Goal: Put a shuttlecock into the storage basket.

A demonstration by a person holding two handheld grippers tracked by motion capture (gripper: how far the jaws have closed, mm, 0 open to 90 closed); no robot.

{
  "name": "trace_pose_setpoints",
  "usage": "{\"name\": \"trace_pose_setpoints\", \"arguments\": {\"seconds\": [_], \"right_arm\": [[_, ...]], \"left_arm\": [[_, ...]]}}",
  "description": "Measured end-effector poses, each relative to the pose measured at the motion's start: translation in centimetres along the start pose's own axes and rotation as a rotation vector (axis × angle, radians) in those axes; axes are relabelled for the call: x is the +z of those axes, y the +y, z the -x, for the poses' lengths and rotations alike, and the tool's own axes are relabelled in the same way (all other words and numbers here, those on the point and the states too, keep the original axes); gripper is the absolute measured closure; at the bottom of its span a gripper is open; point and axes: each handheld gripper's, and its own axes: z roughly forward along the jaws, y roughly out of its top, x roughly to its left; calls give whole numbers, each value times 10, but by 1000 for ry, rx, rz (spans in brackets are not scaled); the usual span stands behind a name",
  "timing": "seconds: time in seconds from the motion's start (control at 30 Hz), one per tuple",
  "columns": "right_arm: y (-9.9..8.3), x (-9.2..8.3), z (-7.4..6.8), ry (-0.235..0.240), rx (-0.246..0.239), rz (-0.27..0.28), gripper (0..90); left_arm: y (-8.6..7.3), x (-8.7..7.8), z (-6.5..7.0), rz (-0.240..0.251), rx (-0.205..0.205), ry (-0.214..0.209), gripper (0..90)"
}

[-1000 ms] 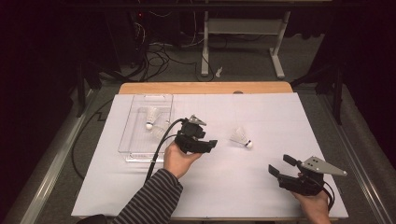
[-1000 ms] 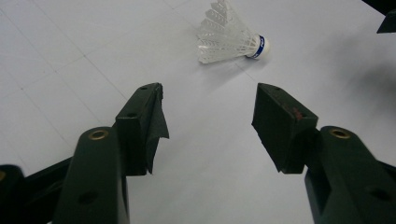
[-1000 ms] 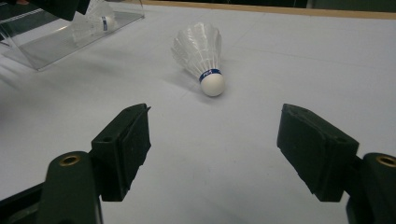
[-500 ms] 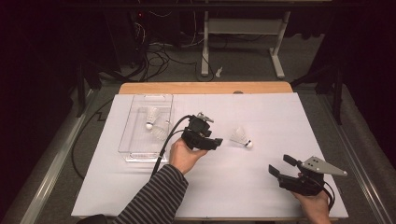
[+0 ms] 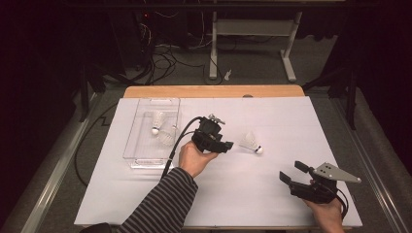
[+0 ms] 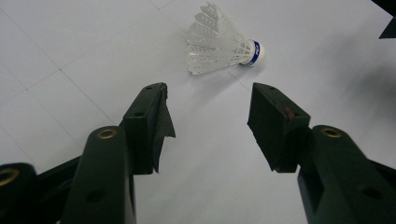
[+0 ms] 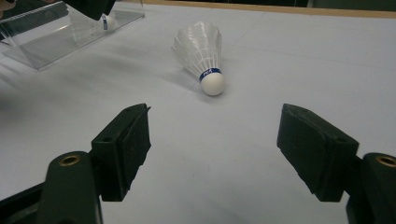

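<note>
At table centre, left gripper (image 5: 227, 145) hangs with jaws apart and nothing between them; they've just been closing a little. Shuttlecock (image 5: 251, 142) lies on its side at its 3 o'clock, near, not touching. Right gripper (image 5: 290, 175) at 5 o'clock, wide open, empty. Clear tray (image 5: 137, 145) at 9 o'clock holds probably two shuttlecocks. Step: approach. Next: straddle the feathers, then close.

Beyond the tongs, past the far wooden edge of the table (image 5: 214, 91) (its top is covered in white sheet), a grey carpeted floor (image 5: 252, 65) runs into a dark room. Black cables (image 5: 160, 53) tangle there beside a white metal desk frame (image 5: 252, 36). Light falls mainly on the table.
</note>
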Motion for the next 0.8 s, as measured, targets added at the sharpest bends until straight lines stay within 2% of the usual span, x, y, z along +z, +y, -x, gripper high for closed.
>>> {"name": "trace_pose_setpoints", "arguments": {"seconds": [0.13,0.27,0.63,0.8], "right_arm": [[0,0,0,0,-3,-2,264],[0,0,0,-1,-2,-2,264],[0,0,0,0,-4,-2,265],[0,0,-2,4,-6,4,265]], "left_arm": [[2,5,3,-17,-1,-3,481],[2,8,6,-38,16,-4,485],[6,17,13,-63,20,-9,500],[8,14,17,-65,12,-14,505]]}}
